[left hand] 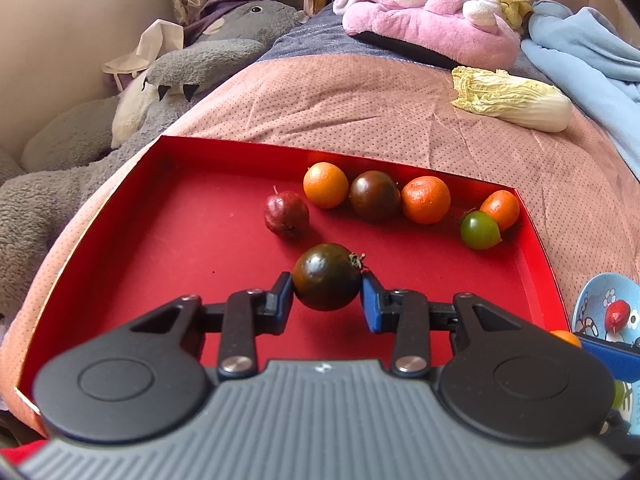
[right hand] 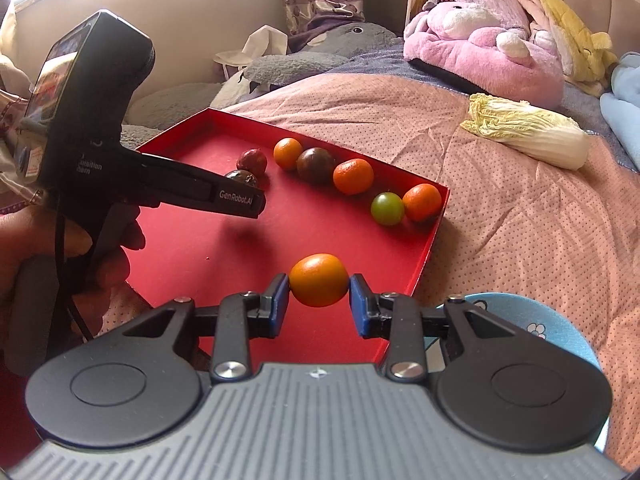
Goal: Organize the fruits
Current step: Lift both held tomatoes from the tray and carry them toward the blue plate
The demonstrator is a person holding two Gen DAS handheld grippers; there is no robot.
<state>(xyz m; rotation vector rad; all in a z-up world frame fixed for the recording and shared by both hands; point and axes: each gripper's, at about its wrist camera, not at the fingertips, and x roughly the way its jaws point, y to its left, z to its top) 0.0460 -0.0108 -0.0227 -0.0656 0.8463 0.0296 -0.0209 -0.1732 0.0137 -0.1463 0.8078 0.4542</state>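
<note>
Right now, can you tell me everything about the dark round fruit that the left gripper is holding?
The dark tomato is round, smooth and shiny, brownish-green to almost black, with a small dried green stem on its right side. The left gripper is shut on it, one blue pad pressing each side. It sits above the floor of the red tray, casting a shadow beneath, in front of the row of other fruits.

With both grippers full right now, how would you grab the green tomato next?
Grip the green tomato across its round middle, coming from above. An orange fruit sits against it on the side toward the tray corner, so set the fingers across the other axis, where both sides look free. It's round and smooth, so centre the grip.
</note>
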